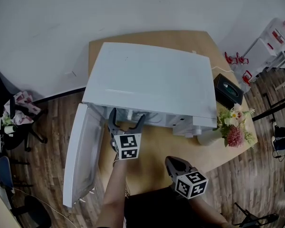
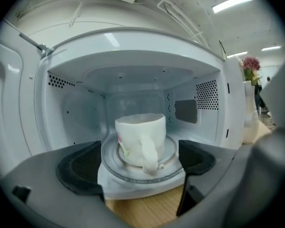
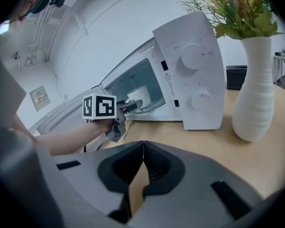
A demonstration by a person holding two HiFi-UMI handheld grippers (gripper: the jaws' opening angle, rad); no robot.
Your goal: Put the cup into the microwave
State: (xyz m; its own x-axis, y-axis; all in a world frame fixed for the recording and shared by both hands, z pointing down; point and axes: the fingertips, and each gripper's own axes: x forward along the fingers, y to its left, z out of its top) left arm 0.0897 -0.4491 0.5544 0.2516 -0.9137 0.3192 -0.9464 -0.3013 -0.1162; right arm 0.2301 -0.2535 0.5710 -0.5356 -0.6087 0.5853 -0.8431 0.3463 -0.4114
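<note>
A white cup (image 2: 140, 139) with its handle toward me stands on the glass turntable (image 2: 113, 169) inside the white microwave (image 1: 152, 80). The microwave's door (image 1: 80, 156) hangs open to the left. My left gripper (image 1: 127, 115) is at the mouth of the cavity, open, its pads (image 2: 85, 167) apart on either side of the cup and not touching it. In the right gripper view the cup (image 3: 138, 93) shows inside the cavity behind the left gripper (image 3: 133, 106). My right gripper (image 1: 173, 163) hovers near the table's front edge, shut and empty.
A white vase (image 1: 209, 137) of flowers stands on the wooden table (image 1: 152, 160) just right of the microwave's control panel (image 3: 194, 80). A black box (image 1: 228, 90) lies behind it. An office chair (image 1: 9, 122) is on the floor at the left.
</note>
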